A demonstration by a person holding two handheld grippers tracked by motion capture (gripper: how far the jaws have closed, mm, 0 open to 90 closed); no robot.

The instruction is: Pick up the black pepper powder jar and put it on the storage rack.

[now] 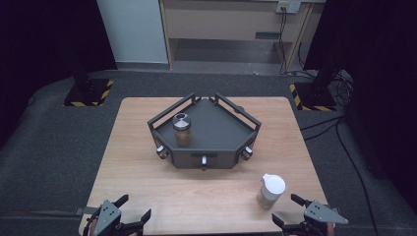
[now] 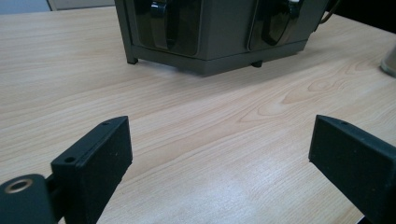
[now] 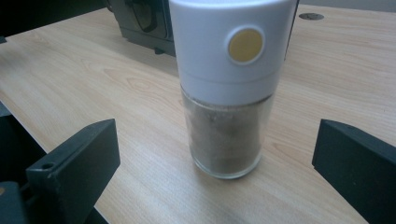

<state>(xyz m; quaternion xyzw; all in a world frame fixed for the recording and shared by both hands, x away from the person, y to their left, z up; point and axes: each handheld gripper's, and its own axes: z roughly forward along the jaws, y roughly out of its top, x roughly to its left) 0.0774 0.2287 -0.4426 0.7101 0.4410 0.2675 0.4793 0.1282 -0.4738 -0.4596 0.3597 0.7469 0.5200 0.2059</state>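
A dark grey angular rack point(image 1: 216, 129) stands mid-table, with a silver-capped spice jar point(image 1: 182, 130) upright on its left side. A second glass jar with a white cap point(image 1: 270, 191) stands upright on the table at the front right; up close the white-capped jar point(image 3: 229, 88) holds brown powder and has a yellow dot on its cap. My right gripper point(image 1: 289, 211) is open just in front of it, the jar a little beyond its jaws point(image 3: 219, 168). At the front left my left gripper point(image 1: 134, 208) is open over bare wood point(image 2: 219, 158), facing the rack point(image 2: 210, 32).
The wooden table point(image 1: 147, 187) has bare room along its front and left. Silver knobs point(image 1: 203, 161) stick out from the rack's front faces. Dark carpet surrounds the table, with stand bases and cables behind it.
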